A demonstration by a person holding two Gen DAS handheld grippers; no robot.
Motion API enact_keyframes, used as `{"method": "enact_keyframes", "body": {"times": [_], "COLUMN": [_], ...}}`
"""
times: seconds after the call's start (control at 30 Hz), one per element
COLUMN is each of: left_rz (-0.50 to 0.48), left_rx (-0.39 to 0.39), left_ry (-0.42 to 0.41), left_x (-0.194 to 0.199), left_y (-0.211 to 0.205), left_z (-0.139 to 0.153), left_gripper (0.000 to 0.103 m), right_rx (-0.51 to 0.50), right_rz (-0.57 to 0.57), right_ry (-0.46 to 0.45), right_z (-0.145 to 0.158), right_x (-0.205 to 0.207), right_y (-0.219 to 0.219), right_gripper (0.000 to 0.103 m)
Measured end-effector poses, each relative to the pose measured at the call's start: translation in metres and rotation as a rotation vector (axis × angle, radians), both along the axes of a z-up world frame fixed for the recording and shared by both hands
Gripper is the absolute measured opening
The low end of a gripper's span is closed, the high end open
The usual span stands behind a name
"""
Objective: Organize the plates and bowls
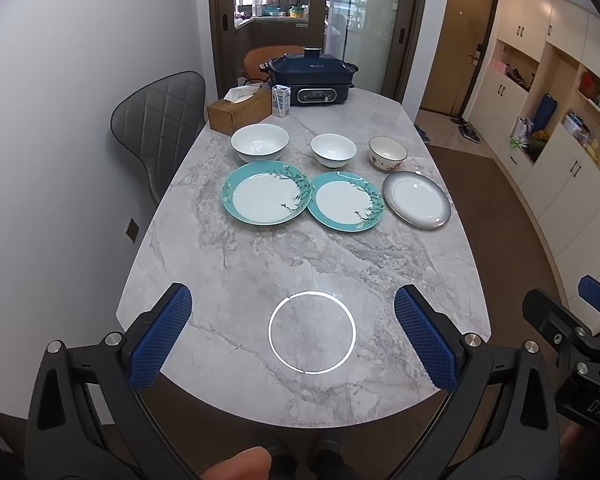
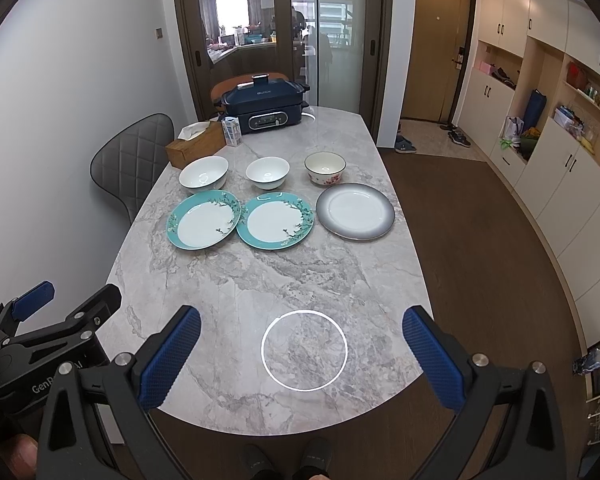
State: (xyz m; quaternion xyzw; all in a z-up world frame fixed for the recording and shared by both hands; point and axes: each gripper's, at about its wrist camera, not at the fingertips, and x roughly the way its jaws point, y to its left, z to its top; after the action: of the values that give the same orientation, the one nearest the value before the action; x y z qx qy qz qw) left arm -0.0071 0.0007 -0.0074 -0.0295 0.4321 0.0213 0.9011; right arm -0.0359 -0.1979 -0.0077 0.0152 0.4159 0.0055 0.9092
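Three bowls stand in a row on the marble table point(image 1: 260, 272): a large white bowl point(image 1: 260, 142), a smaller white bowl point(image 1: 333, 150) and a flowered bowl point(image 1: 387, 153). In front of them lie two teal-rimmed plates point(image 1: 266, 193) point(image 1: 345, 201) and a grey-rimmed plate point(image 1: 416, 199). The same row shows in the right wrist view: bowls point(image 2: 203, 173) point(image 2: 267, 173) point(image 2: 325, 167), plates point(image 2: 204, 219) point(image 2: 275, 219) point(image 2: 355, 210). My left gripper point(image 1: 292, 328) and right gripper point(image 2: 302, 354) both hang open over the table's near end, far from the dishes, holding nothing.
A blue electric cooker point(image 1: 311, 79), a wooden tissue box point(image 1: 239, 109) and a small carton point(image 1: 281, 100) stand at the table's far end. A grey chair point(image 1: 160, 128) sits at the left. White cabinets point(image 2: 560, 168) line the right wall. Shoes of a person point(image 2: 288, 460) show below.
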Motion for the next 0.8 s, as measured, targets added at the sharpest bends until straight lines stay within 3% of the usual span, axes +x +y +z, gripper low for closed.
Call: {"method": "enact_keyframes", "body": {"times": [0.7, 0.8], "left_rz": [0.0, 0.004], "left_rx": [-0.003, -0.005], "left_ry": [0.004, 0.007], "left_x": [0.001, 0.004], "left_y": [0.001, 0.002], "left_z": [0.0, -0.011], "left_gripper": [0.103, 0.103], "right_rx": [-0.001, -0.001], "right_rz": [0.001, 0.002], "right_ry": [0.004, 0.007], "right_z": [0.002, 0.0], "right_x": [0.0, -0.006], "right_y": [-0.003, -0.007], "right_gripper": [0.103, 0.103]}}
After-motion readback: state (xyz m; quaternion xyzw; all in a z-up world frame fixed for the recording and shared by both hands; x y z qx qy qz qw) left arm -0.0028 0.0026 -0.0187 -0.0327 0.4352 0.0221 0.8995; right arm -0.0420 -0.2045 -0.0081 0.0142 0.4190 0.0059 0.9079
